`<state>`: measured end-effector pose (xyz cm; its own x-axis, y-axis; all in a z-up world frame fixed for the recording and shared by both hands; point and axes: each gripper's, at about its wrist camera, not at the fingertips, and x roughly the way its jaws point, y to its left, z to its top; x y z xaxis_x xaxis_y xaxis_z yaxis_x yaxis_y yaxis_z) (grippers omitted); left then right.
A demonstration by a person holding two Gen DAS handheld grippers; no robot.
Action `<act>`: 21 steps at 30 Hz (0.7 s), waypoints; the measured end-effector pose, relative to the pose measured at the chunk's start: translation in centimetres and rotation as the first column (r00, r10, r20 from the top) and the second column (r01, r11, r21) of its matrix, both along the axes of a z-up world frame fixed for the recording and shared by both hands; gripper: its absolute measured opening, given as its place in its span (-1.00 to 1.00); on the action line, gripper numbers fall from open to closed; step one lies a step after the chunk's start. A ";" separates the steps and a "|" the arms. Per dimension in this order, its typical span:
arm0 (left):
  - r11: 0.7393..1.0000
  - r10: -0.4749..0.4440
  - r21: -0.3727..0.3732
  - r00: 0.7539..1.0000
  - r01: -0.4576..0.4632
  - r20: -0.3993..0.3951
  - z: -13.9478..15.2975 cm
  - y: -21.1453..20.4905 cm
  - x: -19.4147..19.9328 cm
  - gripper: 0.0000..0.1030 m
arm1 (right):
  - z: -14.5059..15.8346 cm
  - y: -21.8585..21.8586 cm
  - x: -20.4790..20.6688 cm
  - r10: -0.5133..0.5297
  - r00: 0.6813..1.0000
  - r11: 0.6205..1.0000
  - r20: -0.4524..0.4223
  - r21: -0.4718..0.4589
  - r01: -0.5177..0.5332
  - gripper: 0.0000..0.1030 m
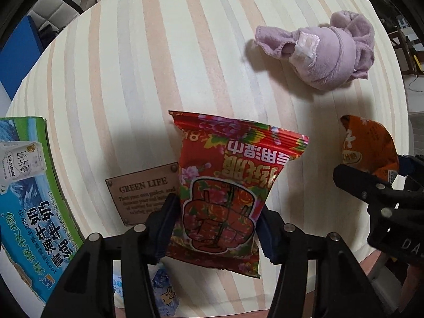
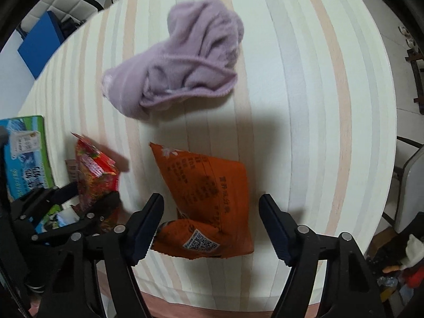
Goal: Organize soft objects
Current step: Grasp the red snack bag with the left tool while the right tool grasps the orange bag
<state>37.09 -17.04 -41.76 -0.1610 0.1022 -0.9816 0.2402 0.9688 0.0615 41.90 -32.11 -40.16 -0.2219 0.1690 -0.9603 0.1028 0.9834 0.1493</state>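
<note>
My left gripper [image 1: 217, 220] is shut on a red flowered wet-wipe packet [image 1: 228, 175] and holds it over the striped table; the packet also shows at the left of the right wrist view [image 2: 95, 175]. My right gripper [image 2: 210, 209] is open, its fingers either side of an orange snack packet [image 2: 209, 198] that lies on the table. That packet shows at the right of the left wrist view [image 1: 368, 145], with the right gripper [image 1: 371, 185] beside it. A crumpled purple fleece cloth [image 1: 323, 50] [image 2: 182, 58] lies farther back.
A green and blue milk carton box [image 1: 26, 196] [image 2: 23, 153] lies at the left. A brown "GREEN LIFE" plaque [image 1: 140, 193] is printed on the striped tablecloth [image 1: 148, 66]. The table's front edge [image 2: 212, 299] is close below my grippers. A chair [image 2: 410, 185] stands at the right.
</note>
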 end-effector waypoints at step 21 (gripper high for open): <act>0.992 0.023 -0.129 0.989 -0.004 0.146 7.3 0.9 -3.2 -0.17 | 6.8 1.4 -5.4 -0.040 0.987 0.999 0.156 -0.015 0.043 0.13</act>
<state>33.87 -16.18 -34.50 -0.0147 -0.0269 -0.9995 0.2242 0.9741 -0.0295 36.55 -30.76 -33.34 -0.0629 0.1573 -0.9855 0.1205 0.9815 0.1490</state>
